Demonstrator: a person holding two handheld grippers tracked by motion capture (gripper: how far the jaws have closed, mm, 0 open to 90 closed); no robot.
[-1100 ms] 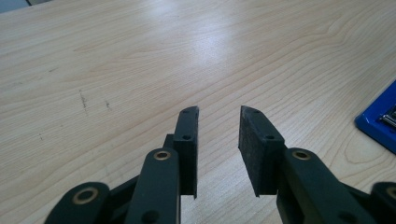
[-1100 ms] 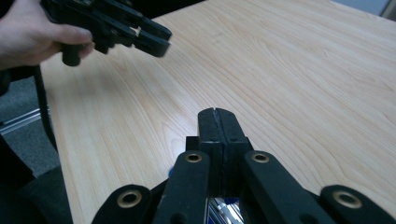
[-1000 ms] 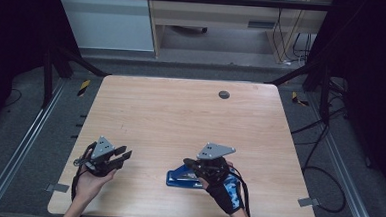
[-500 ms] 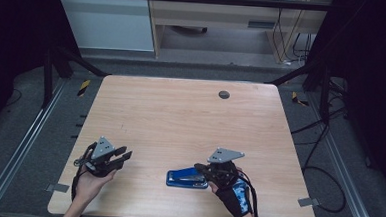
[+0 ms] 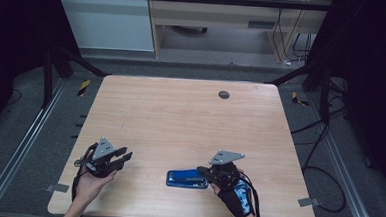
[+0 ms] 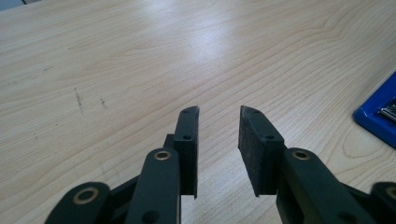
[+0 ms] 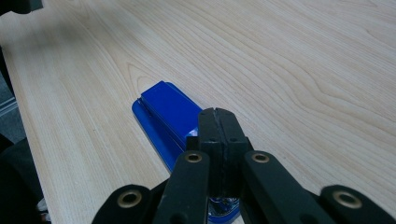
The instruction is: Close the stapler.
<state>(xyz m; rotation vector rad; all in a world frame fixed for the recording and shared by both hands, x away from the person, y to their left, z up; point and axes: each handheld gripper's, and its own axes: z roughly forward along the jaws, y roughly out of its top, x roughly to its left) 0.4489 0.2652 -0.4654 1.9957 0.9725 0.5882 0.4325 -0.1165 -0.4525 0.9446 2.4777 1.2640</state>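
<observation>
Setting: pale wood table in a dark rig, desk and cables beyond at 12 o'clock.
Stapler: blue stapler lay flat near the table's front edge, approx 6 o'clock of centre, long axis running 9-to-3.
R gripper: right gripper sat at the stapler's 3 o'clock end, jaws clenched tight together w/ nothing between them, tips over the stapler's rear top in the right gripper view; contact can't be confirmed.
L gripper: left gripper rested well apart at 9 o'clock, jaws parted and empty; stapler's corner sat at its 3 o'clock.
Risk: if the closed tips pressed off-centre, the stapler could prob. skid or swing on the smooth wood, since nothing pinned the other end.
Writing: no brand or label legible.
</observation>
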